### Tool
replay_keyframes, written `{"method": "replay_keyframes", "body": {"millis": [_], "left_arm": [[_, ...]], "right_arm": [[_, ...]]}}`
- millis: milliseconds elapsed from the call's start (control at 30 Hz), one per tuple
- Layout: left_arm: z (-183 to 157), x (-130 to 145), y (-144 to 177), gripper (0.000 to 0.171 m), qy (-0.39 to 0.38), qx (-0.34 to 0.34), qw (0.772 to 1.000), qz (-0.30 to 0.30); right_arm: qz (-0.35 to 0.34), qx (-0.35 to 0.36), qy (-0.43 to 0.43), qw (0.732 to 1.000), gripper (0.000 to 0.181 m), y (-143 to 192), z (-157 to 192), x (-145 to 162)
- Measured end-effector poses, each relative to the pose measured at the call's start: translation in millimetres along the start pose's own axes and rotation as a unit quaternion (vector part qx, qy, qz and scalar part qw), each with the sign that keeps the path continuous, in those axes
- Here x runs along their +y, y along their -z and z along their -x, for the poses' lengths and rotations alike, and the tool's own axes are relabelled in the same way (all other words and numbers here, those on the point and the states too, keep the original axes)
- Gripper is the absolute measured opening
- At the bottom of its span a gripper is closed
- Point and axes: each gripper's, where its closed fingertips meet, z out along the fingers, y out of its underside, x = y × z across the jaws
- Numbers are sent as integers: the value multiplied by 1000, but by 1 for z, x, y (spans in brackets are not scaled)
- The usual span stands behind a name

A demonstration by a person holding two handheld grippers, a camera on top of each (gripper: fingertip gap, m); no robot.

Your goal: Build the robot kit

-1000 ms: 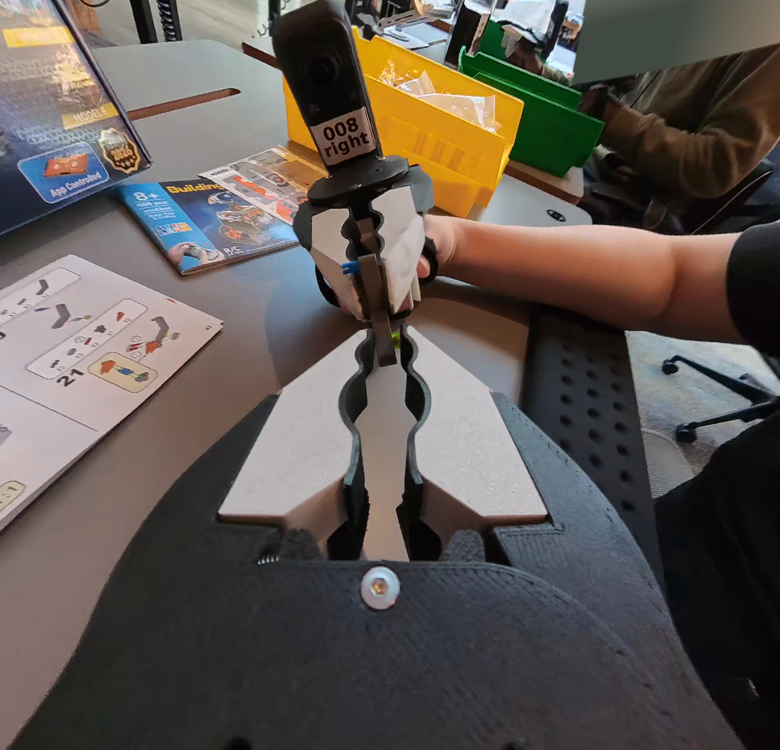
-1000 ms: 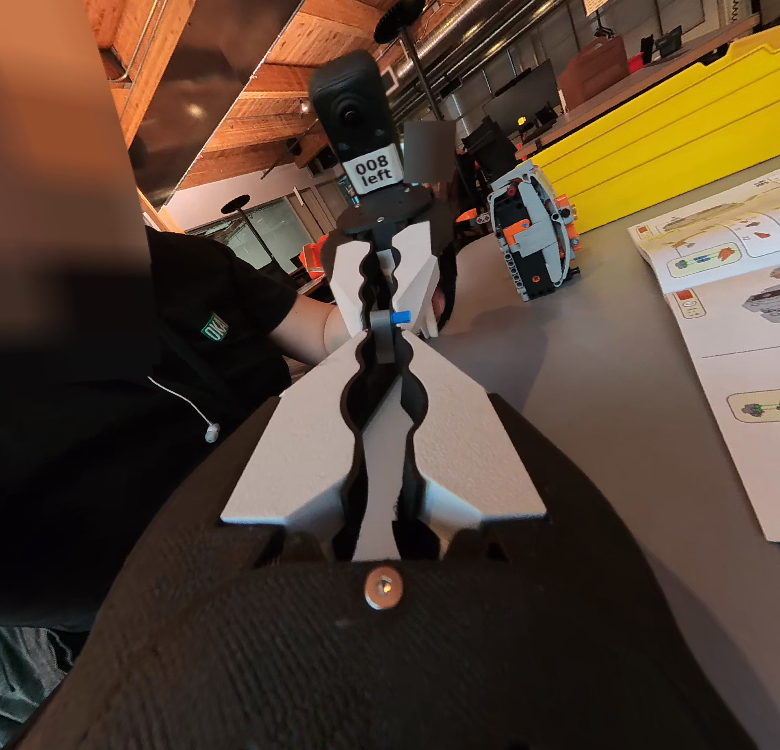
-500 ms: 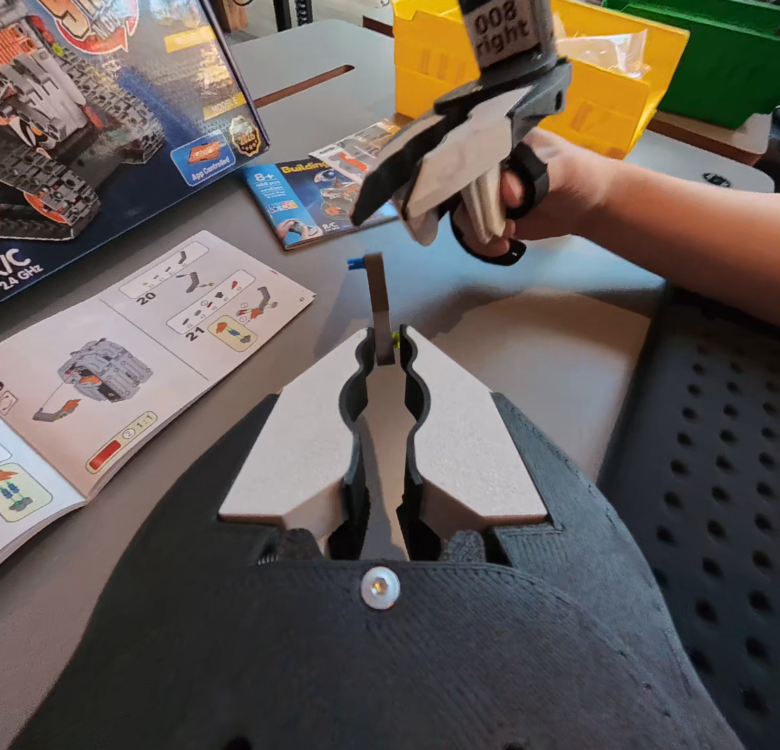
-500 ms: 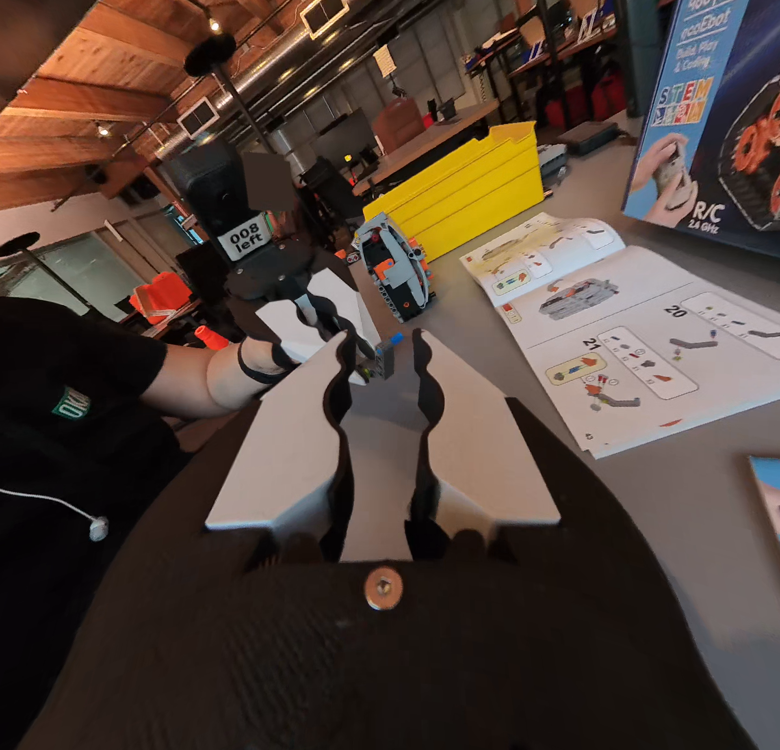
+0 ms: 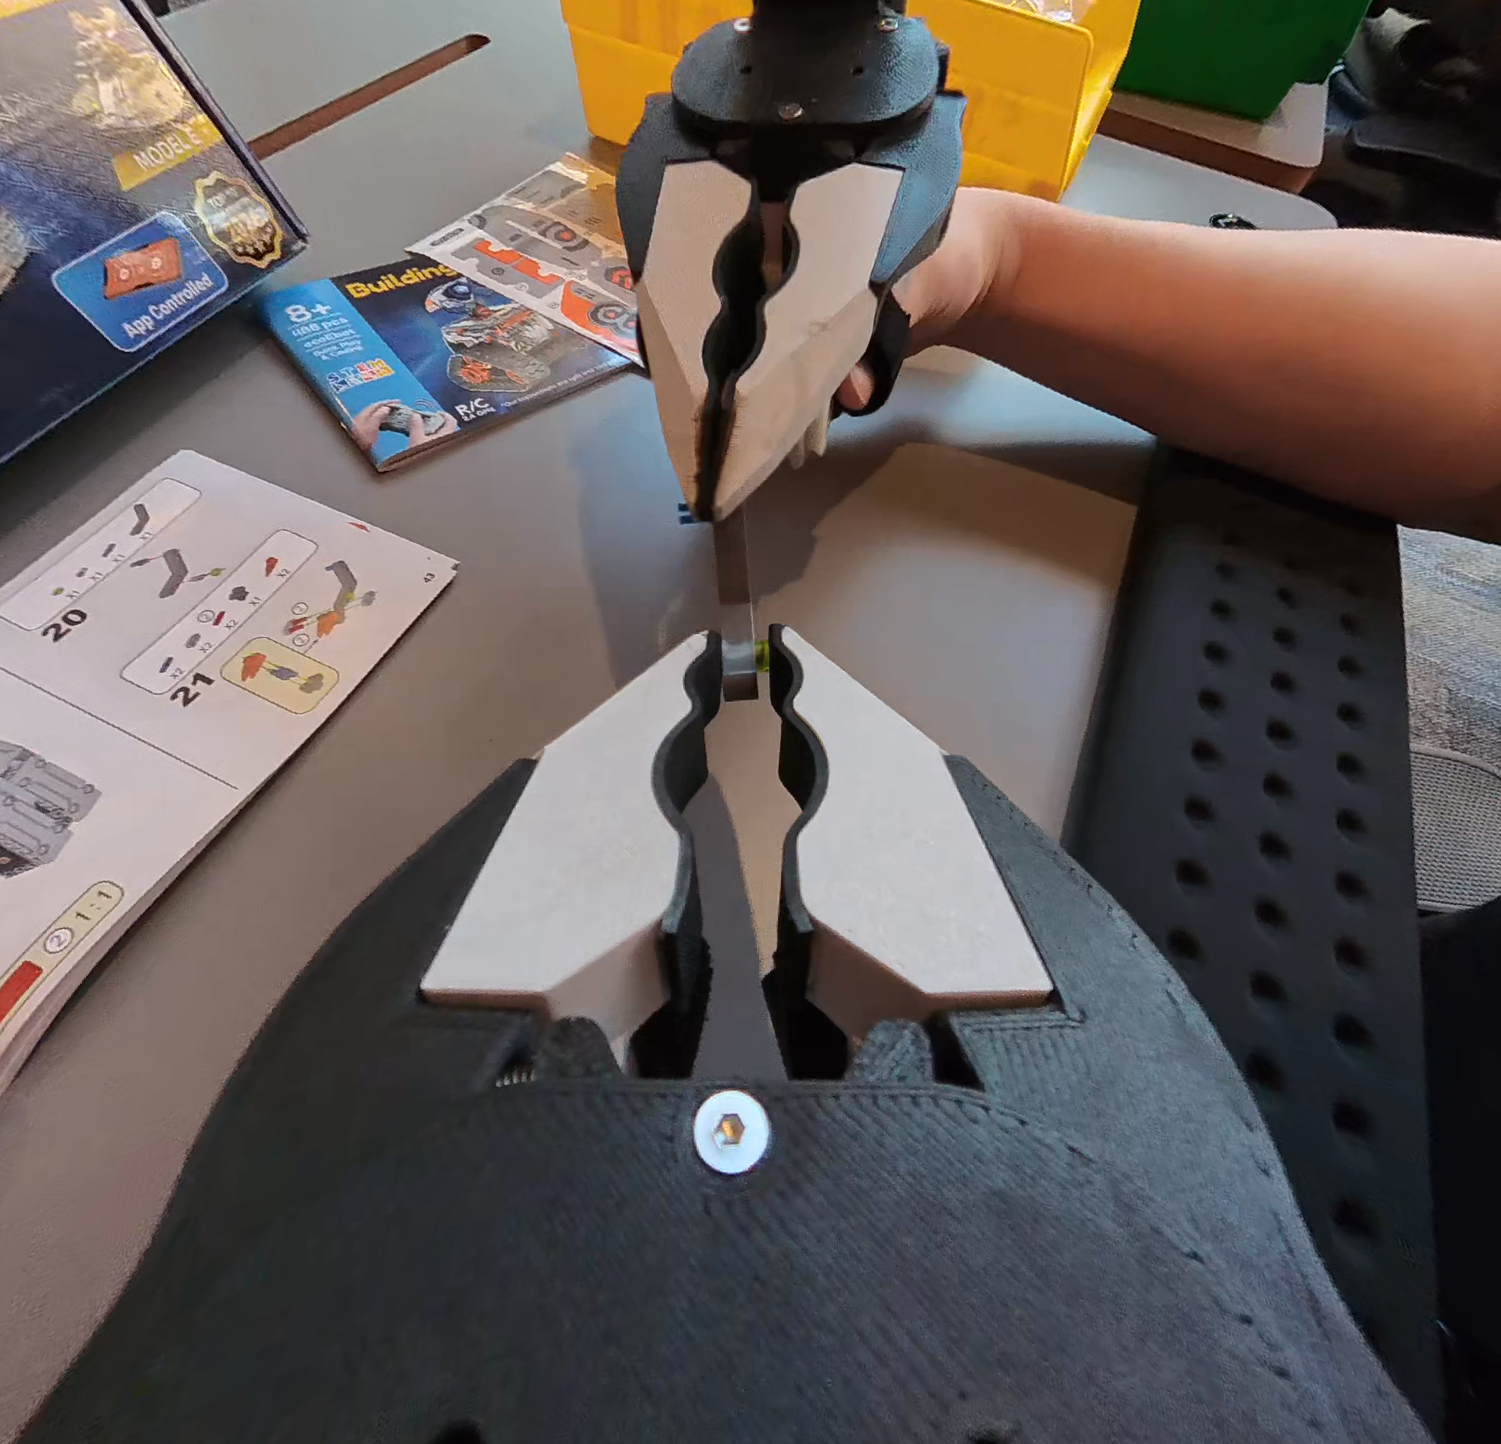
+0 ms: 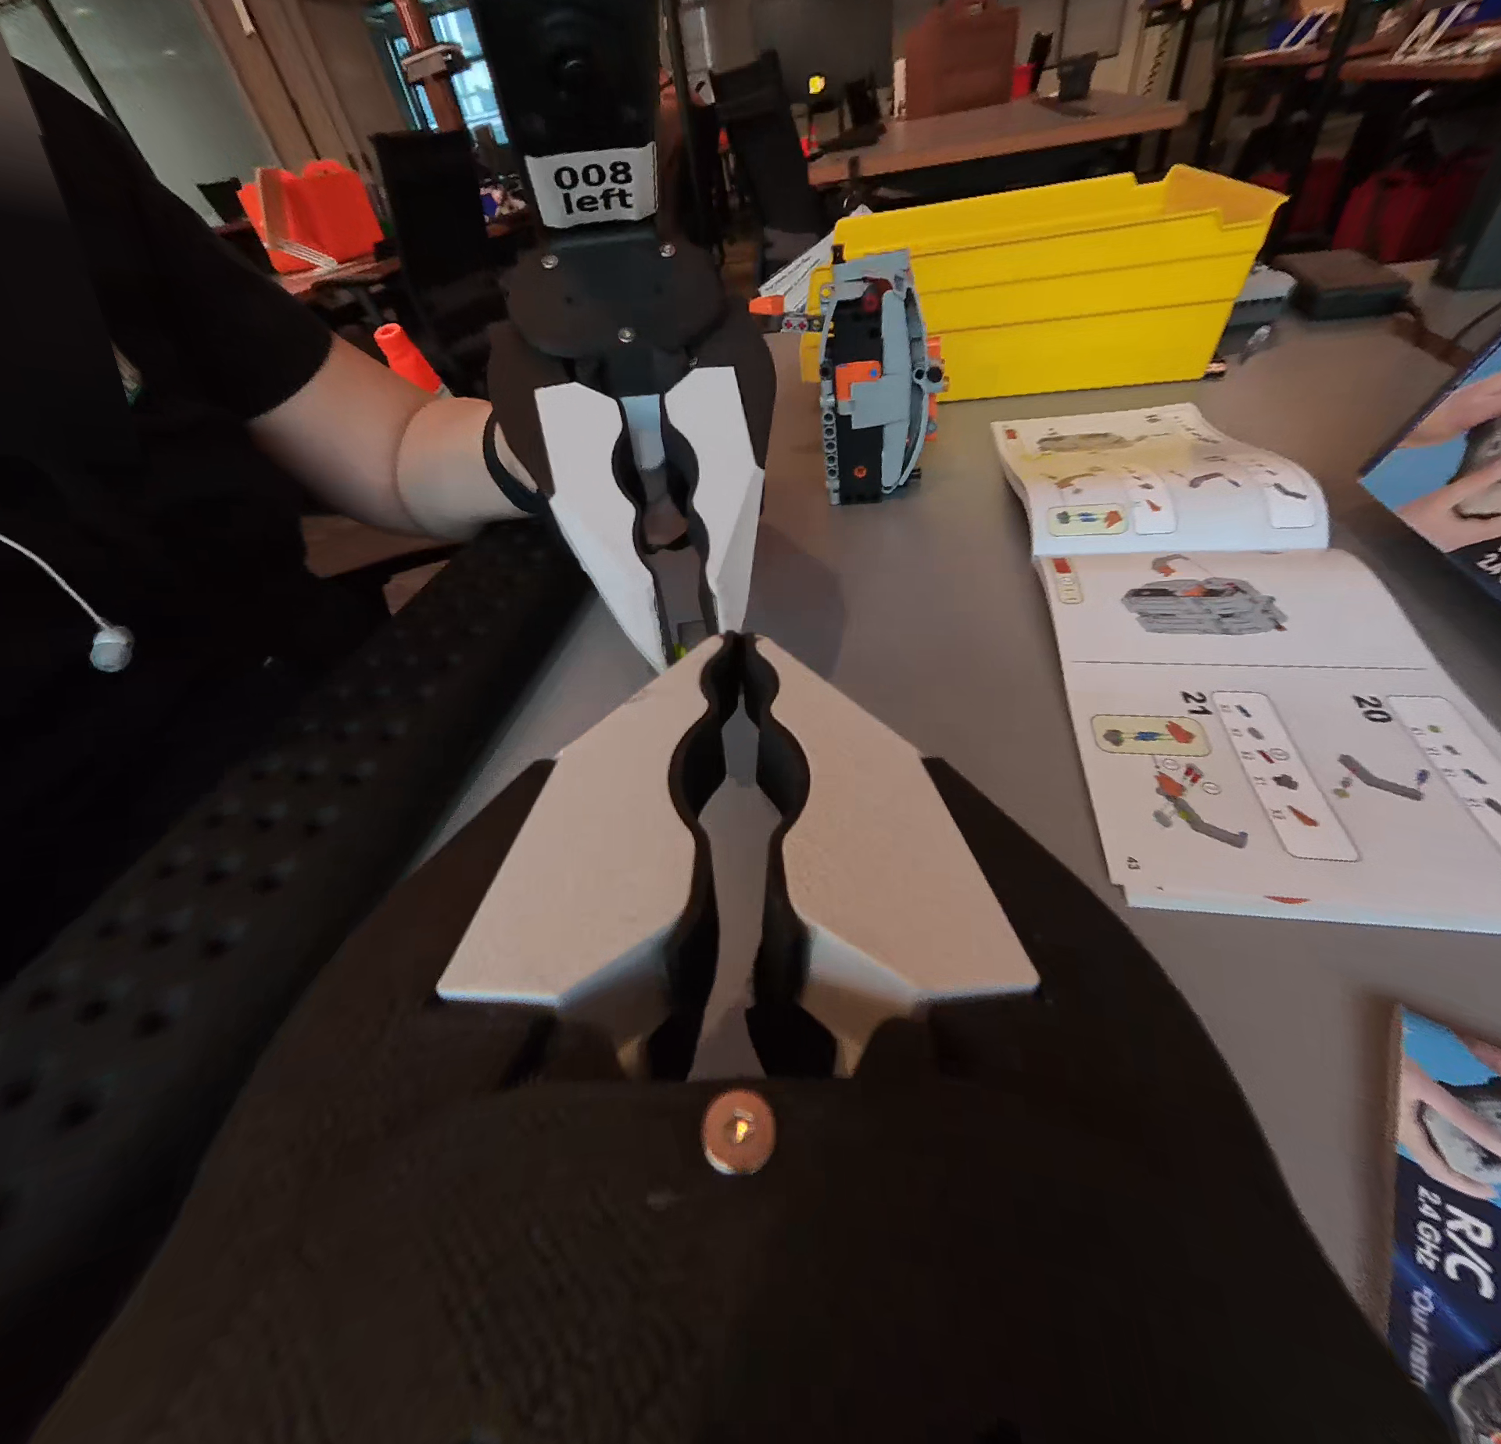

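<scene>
The left gripper [image 5: 739,658] pinches a grey beam [image 5: 733,593] at frame centre, the right gripper [image 5: 715,503] clamps its upper end, an open booklet [image 5: 203,633] lying left.

Left gripper [image 5: 737,658], right gripper [image 6: 735,650] clamped (tip-to-tip).

We see the open manual [image 5: 195,658] on the worktop [image 5: 503,511] left of our facing tongs; bins [image 5: 999,81] stand behind.
</scene>
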Motion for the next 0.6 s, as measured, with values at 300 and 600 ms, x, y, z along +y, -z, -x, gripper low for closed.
{"method": "replay_keyframes", "body": {"millis": [300,600], "left_arm": [[34,14,3,9,27,-86,996,29],[51,19,5,9,54,-126,990,34]], "right_arm": [[-39,113,-259,959,43,2,-49,1],[14,175,-320,931,31,-26,-54,26]]}}
